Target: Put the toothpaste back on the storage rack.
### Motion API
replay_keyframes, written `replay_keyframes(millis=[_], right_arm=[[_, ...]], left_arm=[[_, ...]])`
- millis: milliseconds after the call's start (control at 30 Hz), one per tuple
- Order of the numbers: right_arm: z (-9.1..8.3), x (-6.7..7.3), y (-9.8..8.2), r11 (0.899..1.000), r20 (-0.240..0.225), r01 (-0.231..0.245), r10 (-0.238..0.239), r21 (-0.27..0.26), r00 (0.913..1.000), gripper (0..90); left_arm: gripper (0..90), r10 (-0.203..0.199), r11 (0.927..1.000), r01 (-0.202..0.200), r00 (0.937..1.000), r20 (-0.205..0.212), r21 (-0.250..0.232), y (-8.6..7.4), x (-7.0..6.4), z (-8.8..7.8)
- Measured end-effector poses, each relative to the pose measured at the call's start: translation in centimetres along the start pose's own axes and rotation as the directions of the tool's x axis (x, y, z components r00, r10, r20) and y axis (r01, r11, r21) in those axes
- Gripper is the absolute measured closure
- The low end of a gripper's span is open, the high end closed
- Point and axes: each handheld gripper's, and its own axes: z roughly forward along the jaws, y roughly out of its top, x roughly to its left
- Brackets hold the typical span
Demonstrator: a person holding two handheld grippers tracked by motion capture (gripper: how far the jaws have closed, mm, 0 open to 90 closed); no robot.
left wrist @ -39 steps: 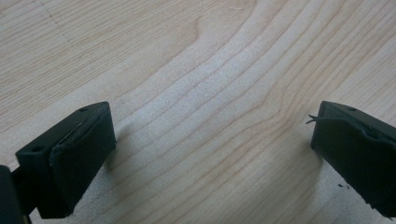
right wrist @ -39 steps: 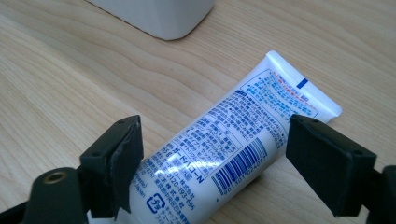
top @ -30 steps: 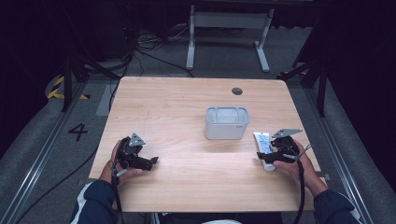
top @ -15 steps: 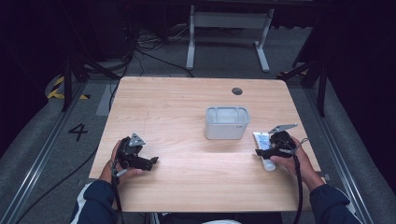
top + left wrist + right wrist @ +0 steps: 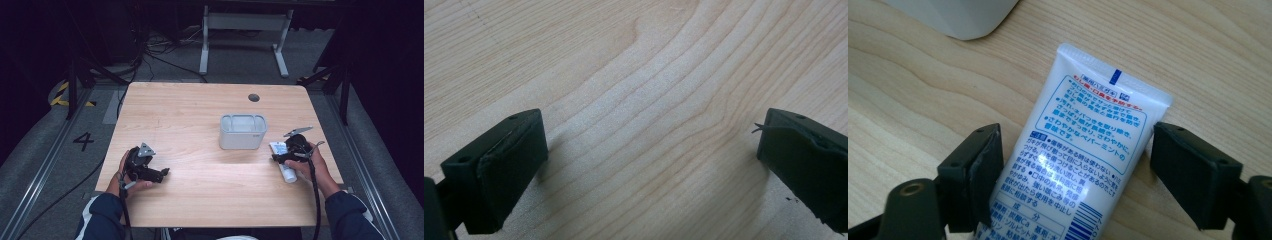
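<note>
**Inspector A:** What was the state of the work?

**Inspector B:** Early, by my reading. The right gripper [image 5: 283, 156] straddled a white tube [image 5: 1083, 155] that lay flat on the table [image 5: 200, 120], just beside the white bin [image 5: 243, 131] on its right. The jaws had just been closing with the tube between them, but a gap showed at the far pad [image 5: 1193, 170], so I judged no firm pinch had been made.

**Inspector A:** And what remained?

**Inspector B:** The grasp itself, the lift, and wherever the tube was meant to go; the bin looked the likely place, though that was my inference. Nothing could be seen inside the bin from above.

**Inspector A:** The other hand?

**Inspector B:** The left gripper [image 5: 157, 173] rested low at the near left of the table, jaws spread wide over bare wood, pinching nothing.

**Inspector A:** Surface and room?

**Inspector B:** Pale wood-grain top, 1 dark round grommet [image 5: 254, 97] near the far edge. Beyond it stood a white metal frame [image 5: 245, 30], loose cables [image 5: 160, 52] on grey carpet, and a floor marking reading 4 [image 5: 83, 141] at the left. Surroundings were dark.
</note>
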Motion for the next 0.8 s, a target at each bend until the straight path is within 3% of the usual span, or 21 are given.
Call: replay_keyframes(millis=[133, 333, 800], right_arm=[[0.0, 0.0, 0.1, 1.0, -0.005, -0.017, 0.017, 0.011, 0.9998, 27.8], [-0.3, 0.3, 0.2, 1.0, -0.019, 0.01, -0.01, 0.019, 0.9998, 40.8], [-0.1, 0.3, 1.3, 0.994, -0.043, 0.066, -0.063, 0.09, 0.9971, 38.7]], left_arm=[[0.2, 0.0, 1.0, 0.0, 1.0, 0.0, 0.0, 0.0, 0.0, 0.0], [0.2, 0.001, 1.0, -0.001, 1.0, -0.002, -0.001, 0.0, 0.0, 0.0], [0.2, 0.001, 1.0, -0.001, 1.0, -0.002, 0.0, 0.0, 0.0, 0.0]])
